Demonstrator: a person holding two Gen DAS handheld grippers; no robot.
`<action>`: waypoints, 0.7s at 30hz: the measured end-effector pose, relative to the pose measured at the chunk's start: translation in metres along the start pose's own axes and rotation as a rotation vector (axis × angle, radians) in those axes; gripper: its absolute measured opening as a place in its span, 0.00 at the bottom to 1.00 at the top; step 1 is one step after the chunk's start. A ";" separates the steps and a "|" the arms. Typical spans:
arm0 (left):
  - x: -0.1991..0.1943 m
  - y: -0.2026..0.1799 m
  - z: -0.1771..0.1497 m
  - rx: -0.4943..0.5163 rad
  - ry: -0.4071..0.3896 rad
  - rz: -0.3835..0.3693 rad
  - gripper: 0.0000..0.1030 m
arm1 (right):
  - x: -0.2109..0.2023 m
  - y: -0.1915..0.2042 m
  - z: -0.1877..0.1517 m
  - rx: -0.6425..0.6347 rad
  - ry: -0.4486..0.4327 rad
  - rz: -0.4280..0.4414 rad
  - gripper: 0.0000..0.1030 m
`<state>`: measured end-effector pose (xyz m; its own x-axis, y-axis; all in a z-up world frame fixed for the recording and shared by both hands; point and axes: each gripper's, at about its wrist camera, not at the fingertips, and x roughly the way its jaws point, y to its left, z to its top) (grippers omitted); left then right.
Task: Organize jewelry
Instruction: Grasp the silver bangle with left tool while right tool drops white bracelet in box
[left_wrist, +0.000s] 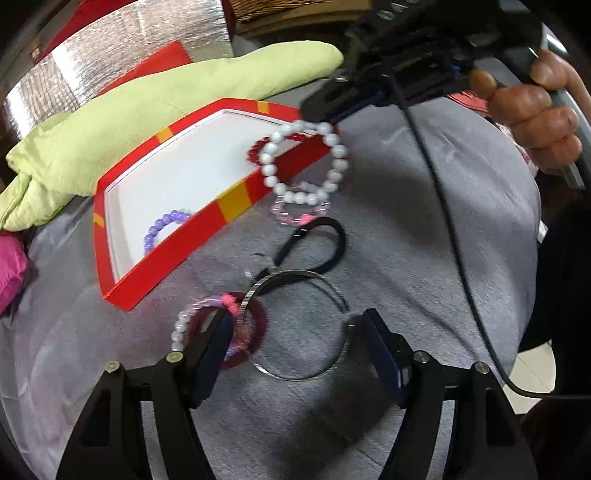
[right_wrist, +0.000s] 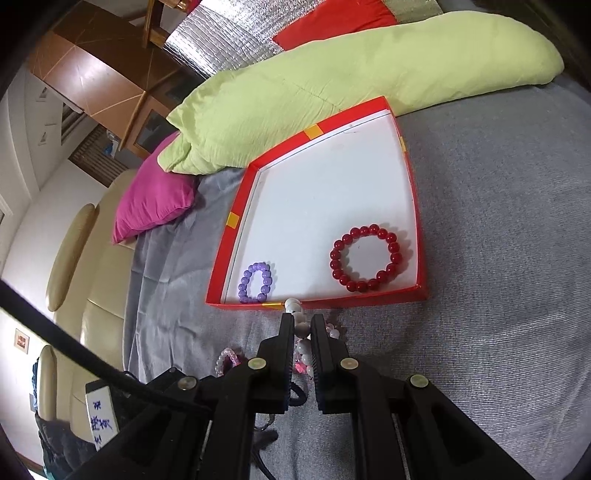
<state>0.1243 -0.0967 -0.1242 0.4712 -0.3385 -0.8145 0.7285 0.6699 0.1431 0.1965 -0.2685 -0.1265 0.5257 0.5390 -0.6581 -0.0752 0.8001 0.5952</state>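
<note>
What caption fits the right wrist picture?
Right gripper carries a white bead bracelet toward the red box.

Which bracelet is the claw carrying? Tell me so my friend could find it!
Find the big red box on the grey blanket. Just above its near edge, the right claw dangles a white bead bracelet in the air. It is the only one lifted up, with chunky milky-white beads.

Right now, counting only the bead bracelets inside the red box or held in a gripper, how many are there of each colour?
Red bracelet: 1, in the red box
Purple bracelet: 1, in the same box
White bracelet: 1, held by the right gripper
Total: 3
</note>
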 end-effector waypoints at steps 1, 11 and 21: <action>0.000 0.003 0.000 -0.005 -0.005 -0.005 0.60 | -0.001 0.000 0.000 0.000 -0.001 0.003 0.10; -0.035 0.025 0.002 -0.033 -0.128 -0.037 0.60 | -0.017 0.010 0.002 -0.037 -0.068 0.068 0.10; -0.066 0.073 0.026 -0.253 -0.290 0.059 0.60 | -0.028 0.029 0.015 -0.045 -0.222 0.156 0.10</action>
<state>0.1592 -0.0425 -0.0453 0.6559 -0.4431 -0.6111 0.5676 0.8232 0.0124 0.1926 -0.2642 -0.0837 0.6770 0.5899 -0.4400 -0.2049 0.7253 0.6572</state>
